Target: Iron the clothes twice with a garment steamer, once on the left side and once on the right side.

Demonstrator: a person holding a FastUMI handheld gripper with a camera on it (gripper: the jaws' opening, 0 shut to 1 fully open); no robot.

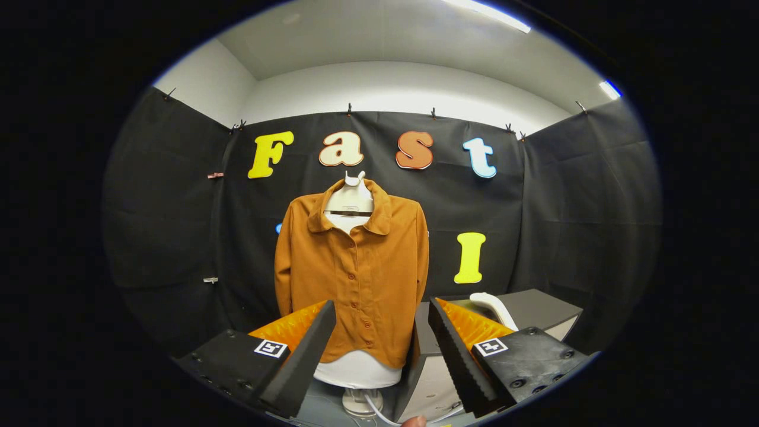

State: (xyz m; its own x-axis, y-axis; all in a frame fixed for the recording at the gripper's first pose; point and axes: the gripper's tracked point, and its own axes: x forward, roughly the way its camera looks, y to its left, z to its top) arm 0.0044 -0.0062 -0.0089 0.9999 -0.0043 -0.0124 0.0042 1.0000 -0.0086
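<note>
The gripper (379,356) is spread wide and grasps nothing, the rust-orange buttoned shirt (353,267) on a white mannequin torso (357,372) beyond its fingers, and what may be the white steamer handle (495,308) resting on a grey box (542,311) beside it.

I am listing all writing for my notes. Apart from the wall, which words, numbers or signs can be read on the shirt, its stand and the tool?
Shirt: no text.
White stand: no text that can be read.
Tool, open, fingers apart, shirt beyond them: square markers, one behind each finger, showing black-and-white patterns, no words or numbers.
</note>
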